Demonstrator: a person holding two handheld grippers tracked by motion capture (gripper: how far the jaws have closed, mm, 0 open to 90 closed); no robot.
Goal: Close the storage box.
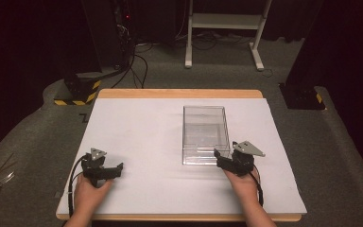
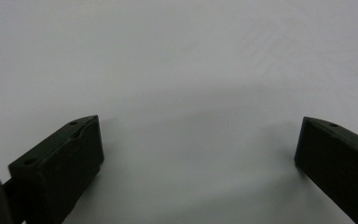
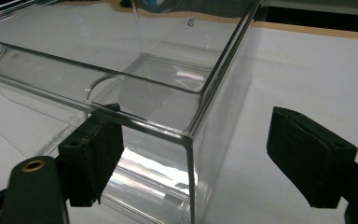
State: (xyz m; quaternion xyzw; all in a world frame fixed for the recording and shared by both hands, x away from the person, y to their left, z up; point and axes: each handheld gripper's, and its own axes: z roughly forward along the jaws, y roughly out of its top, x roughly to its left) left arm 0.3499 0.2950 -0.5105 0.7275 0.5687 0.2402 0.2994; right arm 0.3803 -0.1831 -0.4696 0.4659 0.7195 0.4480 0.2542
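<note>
White tabletop (image 1: 137, 127): right claw (image 3: 186, 158) released, straddling clear box (image 3: 168, 93) corner; left claw (image 2: 198, 154) released.

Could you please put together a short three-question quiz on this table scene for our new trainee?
1. True or false: the clear box has something inside it.
2. Which claw is at a near corner of the box: left claw or right claw?
3. What lies between the left claw's jaws?

Key:
1. False; it looks empty.
2. The right claw, its jaws open on either side of the corner.
3. Just the bare white table.
</note>
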